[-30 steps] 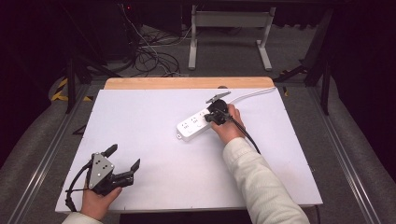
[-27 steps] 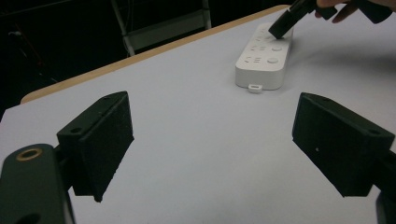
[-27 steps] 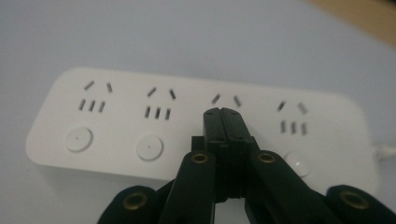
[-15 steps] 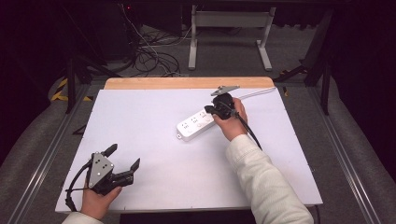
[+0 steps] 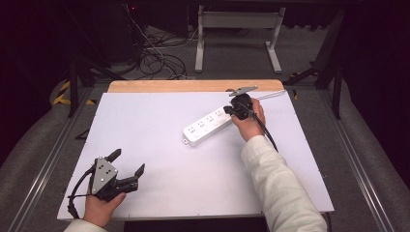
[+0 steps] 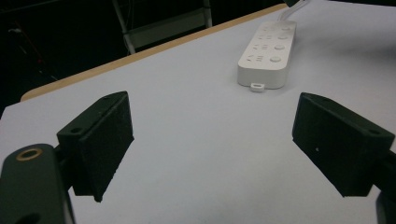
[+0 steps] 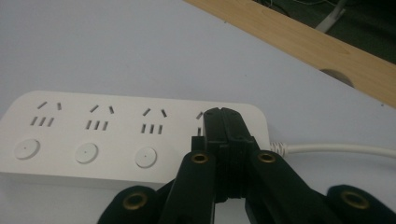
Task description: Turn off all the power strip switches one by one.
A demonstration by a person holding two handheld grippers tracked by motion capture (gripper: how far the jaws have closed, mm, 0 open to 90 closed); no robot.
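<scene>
A: From the high view, where does the power strip (image 5: 209, 126) lie?

B: On the white table (image 5: 159, 174), right of centre toward the far edge. Its long axis runs diagonally, near-left end to far-right end, with the cord (image 5: 269, 94) leaving at the far right. The right gripper (image 5: 235, 109) sits over that far-right end. The left gripper (image 5: 126, 169) rests well apart at the near-left corner, so the right hand is clearly the nearer.

A: And the left gripper view?

B: Its 2 jaws stand wide apart with nothing between them. The strip (image 6: 268, 55) lies ahead and to the right, its short end with a small tab facing this gripper.

A: The right gripper view?

B: The jaws are clenched together, tip against tip, holding nothing. The tip (image 7: 227, 122) hangs over the socket nearest the cord (image 7: 341, 149); I cannot tell whether it touches. 3 round buttons (image 7: 87, 152) run along the strip's (image 7: 70, 140) near side to the left, so I judge any next press lies leftward along the long axis.
</scene>
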